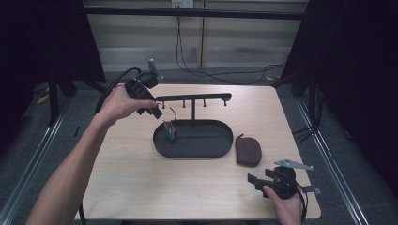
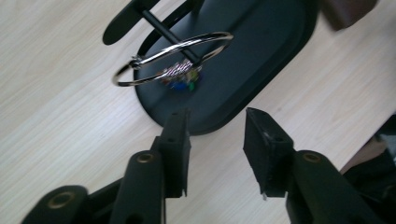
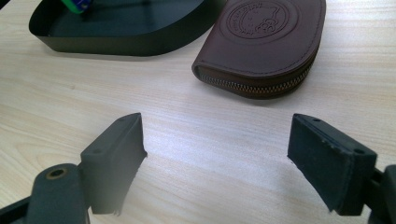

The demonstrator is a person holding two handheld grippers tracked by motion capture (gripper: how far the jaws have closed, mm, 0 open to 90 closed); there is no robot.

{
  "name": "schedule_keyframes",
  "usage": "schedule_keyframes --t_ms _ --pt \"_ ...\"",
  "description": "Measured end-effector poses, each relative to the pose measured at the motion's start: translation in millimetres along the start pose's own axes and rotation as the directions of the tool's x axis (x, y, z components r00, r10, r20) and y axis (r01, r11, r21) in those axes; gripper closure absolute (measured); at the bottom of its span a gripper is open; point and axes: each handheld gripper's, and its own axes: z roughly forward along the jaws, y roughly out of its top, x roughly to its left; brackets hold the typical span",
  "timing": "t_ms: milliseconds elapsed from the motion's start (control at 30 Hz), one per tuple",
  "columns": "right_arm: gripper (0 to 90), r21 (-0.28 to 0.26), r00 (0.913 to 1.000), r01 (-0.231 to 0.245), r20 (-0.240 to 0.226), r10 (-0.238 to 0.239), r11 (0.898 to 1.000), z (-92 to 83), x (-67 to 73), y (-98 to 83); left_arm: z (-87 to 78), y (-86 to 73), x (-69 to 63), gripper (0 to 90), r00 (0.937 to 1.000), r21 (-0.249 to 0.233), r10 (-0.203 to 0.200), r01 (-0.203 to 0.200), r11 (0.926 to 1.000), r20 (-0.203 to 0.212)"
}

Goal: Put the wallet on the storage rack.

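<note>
Standing on grey floor between dark curtains, with cables trailing along the far wall: a pale wooden bench (image 1: 141, 183). Resting at its middle, a black oval metal tray (image 1: 206, 149) with an upright post and a T-shaped hook bar (image 1: 193, 98) running left to right. Hanging from the bar's left end over the tray's left part, a silver wire key ring (image 2: 172, 57), tilted, coloured keys (image 2: 181, 78) dangling below. Lying just right of the tray, a brown leather zip pouch (image 3: 264, 44). Reaching in from the near left, forearm raised, the left gripper (image 2: 215, 136) just short of the ring, jaws parted, nothing between them. Resting at the near right edge, the right gripper (image 3: 215, 154), jaws wide apart, empty, pointing toward the pouch.
</note>
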Motion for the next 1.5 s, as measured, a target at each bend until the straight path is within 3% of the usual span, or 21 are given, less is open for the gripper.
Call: schedule_keyframes --t_ms 300,667,800,900,967,1000,1133,1233,1300,1400,1433,1500 --pt "18.5 -0.007 1.0 0.002 0.008 -0.002 1.0 -2.1 0.2 -1.6 3.5 -36.3 6.4 56.0 0.9992 -0.07 -0.002 0.004 0.9976 0.04" --pt "18.5 -0.004 0.9999 -0.002 0.013 0.002 1.0 -1.8 -0.9 -1.5 17.3 -73.0 1.7 41.7 0.998 -0.155 0.012 -0.002 0.9879 0.063" --pt "18.5 0.002 0.9999 0.0 0.012 0.0 1.0 -0.3 -0.5 -1.2 28.3 -84.5 1.8 35.8 0.9974 -0.156 0.026 -0.015 0.9876 0.067" --pt "18.5 0.0 0.9999 -0.003 0.013 0.003 1.0 -0.3 -1.2 -1.2 34.6 -93.7 2.3 26.7 0.9968 -0.175 0.03 -0.017 0.9844 0.074" --pt "18.5 0.001 0.9999 -0.006 0.014 0.006 1.0 -0.6 -1.3 -1.2 37.6 -101.1 4.5 22.8 0.995 -0.194 0.046 -0.028 0.9806 0.088" --pt "18.5 -0.003 0.9999 -0.001 0.015 0.001 1.0 -0.6 -1.3 -1.3 40.8 -109.3 5.7 20.7 0.9945 -0.22 0.032 -0.01 0.9754 0.099" --pt "18.5 0.001 0.9999 -0.001 0.015 0.001 1.0 -0.3 -0.7 -1.3 45.1 -119.7 6.6 17.9 0.9952 -0.223 0.033 -0.012 0.9747 0.092" --pt "18.5 0.0 0.9999 -0.002 0.016 0.002 1.0 -0.5 -1.0 -1.3 47.8 -129.1 8.2 17.9 0.9951 -0.245 0.033 -0.009 0.9694 0.093" --pt "18.5 0.0 0.9999 -0.002 0.015 0.002 1.0 -0.4 -1.2 -1.3 50.5 -136.0 7.6 17.7 0.9959 -0.274 0.002 0.023 0.9615 0.09" --pt "18.5 0.001 0.9999 -0.003 0.015 0.003 1.0 -0.5 -1.1 -1.3 56.4 -146.9 8.6 16.5 0.9949 -0.289 -0.02 0.048 0.9562 0.098" --pt "18.5 0.002 0.9998 -0.005 0.017 0.005 1.0 -0.4 -1.1 -1.3 59.4 -155.2 7.6 16.5 0.9972 -0.316 -0.014 0.037 0.948 0.073" --pt "18.5 0.003 0.9999 -0.006 0.016 0.006 1.0 -0.3 -1.2 -1.3 61.1 -159.1 7.8 16.5 0.9963 -0.323 -0.013 0.04 0.9455 0.085"
